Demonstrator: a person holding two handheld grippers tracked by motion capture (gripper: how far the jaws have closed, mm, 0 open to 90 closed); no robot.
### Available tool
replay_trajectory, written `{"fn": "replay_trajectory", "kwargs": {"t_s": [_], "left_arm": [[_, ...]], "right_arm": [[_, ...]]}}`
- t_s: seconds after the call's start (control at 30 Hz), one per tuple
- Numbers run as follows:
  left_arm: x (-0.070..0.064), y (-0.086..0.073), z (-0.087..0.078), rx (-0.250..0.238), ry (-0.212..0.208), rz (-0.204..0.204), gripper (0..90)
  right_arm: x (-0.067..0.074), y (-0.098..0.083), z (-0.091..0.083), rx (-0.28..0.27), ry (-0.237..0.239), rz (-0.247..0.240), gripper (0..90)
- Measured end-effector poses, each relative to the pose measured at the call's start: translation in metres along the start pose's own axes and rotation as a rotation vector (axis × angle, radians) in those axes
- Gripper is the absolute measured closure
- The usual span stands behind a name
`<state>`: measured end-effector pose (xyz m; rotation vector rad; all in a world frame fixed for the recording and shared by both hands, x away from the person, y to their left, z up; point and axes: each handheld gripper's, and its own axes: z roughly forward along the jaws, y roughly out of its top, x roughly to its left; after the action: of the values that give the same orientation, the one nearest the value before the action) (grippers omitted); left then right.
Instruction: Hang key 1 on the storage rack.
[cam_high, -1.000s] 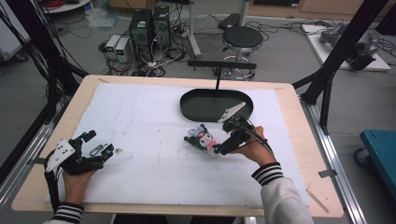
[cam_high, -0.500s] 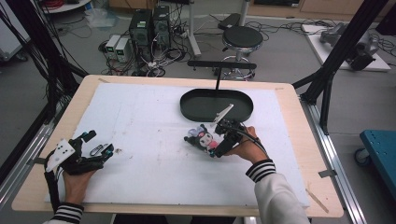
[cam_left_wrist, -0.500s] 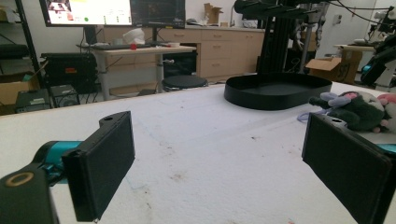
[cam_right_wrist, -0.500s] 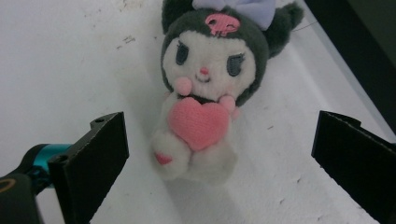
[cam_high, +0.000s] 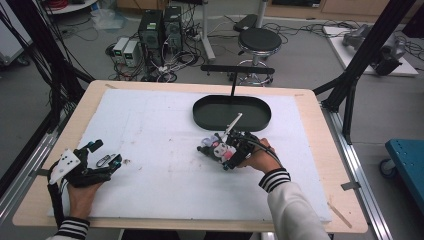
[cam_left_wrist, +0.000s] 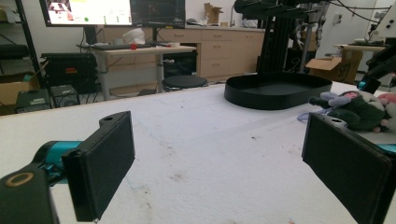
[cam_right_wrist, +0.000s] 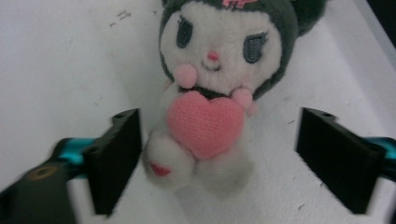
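A small plush toy (cam_high: 218, 148) with a dark hood, white face and pink heart (cam_right_wrist: 206, 122) lies on the white mat, just in front of the black oval tray (cam_high: 200, 114). My right gripper (cam_high: 226, 156) hangs low over the toy. In the right gripper view the toy (cam_right_wrist: 210, 88) sits between the two jaws of my right gripper (cam_right_wrist: 219, 119), with a gap on each side. Those jaws have just been closing and the pads do not press on it. My left gripper (cam_high: 107, 153) rests at the near left of the mat, open with nothing between its jaws (cam_left_wrist: 219, 126).
The left gripper view shows the tray (cam_left_wrist: 275, 95) and the toy (cam_left_wrist: 355, 109) off to the right. A black stand with a crossbar (cam_high: 237, 70) rises behind the tray. The mat (cam_high: 150, 130) covers most of the wooden table, whose edge (cam_high: 345, 150) shows at the right.
My right hand has come down and toward the near left, so its jaws now straddle the plush toy. The left hand has not moved.
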<state>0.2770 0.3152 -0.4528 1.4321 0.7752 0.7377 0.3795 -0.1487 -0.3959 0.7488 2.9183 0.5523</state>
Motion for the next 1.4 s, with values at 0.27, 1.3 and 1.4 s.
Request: {"fn": "replay_trajectory", "kwargs": {"t_s": [0.27,1.3,1.4], "left_arm": [[0.000,0.000,0.000,0.000,-0.001,0.000,9.8],[0.000,0.000,0.000,-0.002,0.001,0.000,9.8],[0.000,0.000,0.000,-0.002,0.002,-0.002,9.8]], "right_arm": [[0.000,0.004,0.005,0.032,0.011,0.014,27.4],[-0.005,0.000,-0.010,-0.038,0.069,0.062,52.8],[-0.009,-0.002,-0.018,-0.086,0.045,0.076,52.8]]}}
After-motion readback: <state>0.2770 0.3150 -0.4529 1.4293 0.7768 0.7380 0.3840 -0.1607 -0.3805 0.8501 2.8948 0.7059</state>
